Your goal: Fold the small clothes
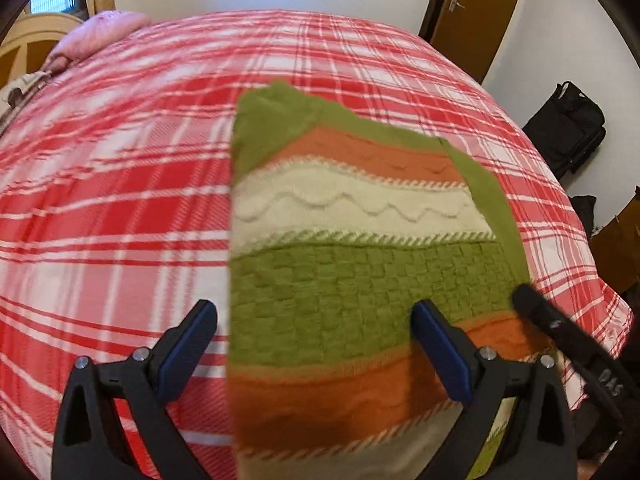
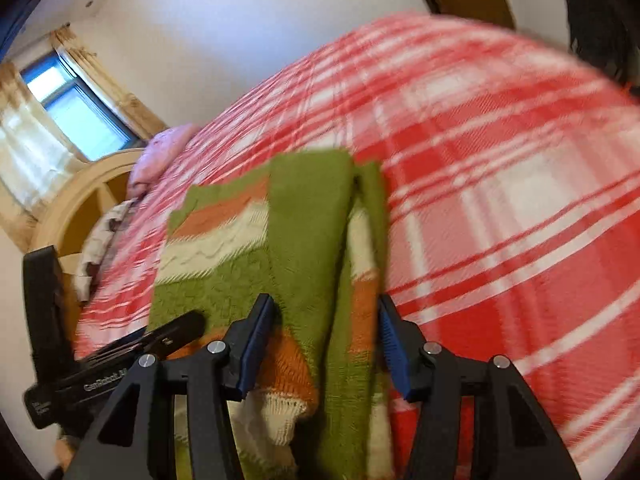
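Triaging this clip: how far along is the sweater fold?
Done: the sweater lies on the bed with its sides turned in; a green sleeve lies folded lengthwise over the body. In hand: nothing gripped; the left claw and right claw both hover open over the near hem. Left: likely the crosswise fold, hem up toward the collar.

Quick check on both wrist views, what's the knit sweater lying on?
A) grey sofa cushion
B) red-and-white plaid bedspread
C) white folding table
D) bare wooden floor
B: the green, orange and cream sweater lies flat on the red-and-white plaid bedspread, which surrounds it in both wrist views; the left tool and right tool are both open over it.
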`<state>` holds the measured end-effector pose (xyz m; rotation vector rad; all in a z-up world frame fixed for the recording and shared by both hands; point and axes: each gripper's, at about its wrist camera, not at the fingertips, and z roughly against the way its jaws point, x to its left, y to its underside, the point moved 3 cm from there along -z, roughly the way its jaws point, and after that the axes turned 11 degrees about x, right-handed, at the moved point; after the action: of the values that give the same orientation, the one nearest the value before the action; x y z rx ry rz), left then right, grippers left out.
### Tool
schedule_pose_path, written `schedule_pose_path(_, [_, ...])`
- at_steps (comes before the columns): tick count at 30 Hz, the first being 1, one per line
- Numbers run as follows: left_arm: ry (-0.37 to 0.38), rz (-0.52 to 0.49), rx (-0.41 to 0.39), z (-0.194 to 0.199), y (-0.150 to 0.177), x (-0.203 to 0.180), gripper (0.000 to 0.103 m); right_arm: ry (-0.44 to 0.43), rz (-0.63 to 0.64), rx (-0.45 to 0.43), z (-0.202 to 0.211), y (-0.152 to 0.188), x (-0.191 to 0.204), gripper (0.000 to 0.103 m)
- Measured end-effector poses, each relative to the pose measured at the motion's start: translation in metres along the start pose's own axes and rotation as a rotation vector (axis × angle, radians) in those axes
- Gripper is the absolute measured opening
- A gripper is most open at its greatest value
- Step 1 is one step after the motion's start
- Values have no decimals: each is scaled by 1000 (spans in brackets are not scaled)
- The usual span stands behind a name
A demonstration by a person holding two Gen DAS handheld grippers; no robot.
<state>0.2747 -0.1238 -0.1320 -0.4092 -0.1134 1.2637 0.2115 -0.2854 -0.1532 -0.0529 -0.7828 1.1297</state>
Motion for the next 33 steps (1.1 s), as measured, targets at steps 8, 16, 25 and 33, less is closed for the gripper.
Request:
schedule_pose_path(8, [19, 3, 3, -10, -4, -5, 103, -16, 89, 21, -8, -3, 7, 67])
schedule_pose_path(16, [44, 19, 6, -15, -6, -3, 103, 51, 146, 7, -19, -7, 14, 71])
schedule_pose_path(25, [62, 7, -13, -15, -4, -3, 102, 88, 200, 45, -19, -6, 20, 63])
schedule_pose_path(33, [54, -3, -53, -8, 1, -7, 91, 69, 212, 1, -17, 3, 23, 44])
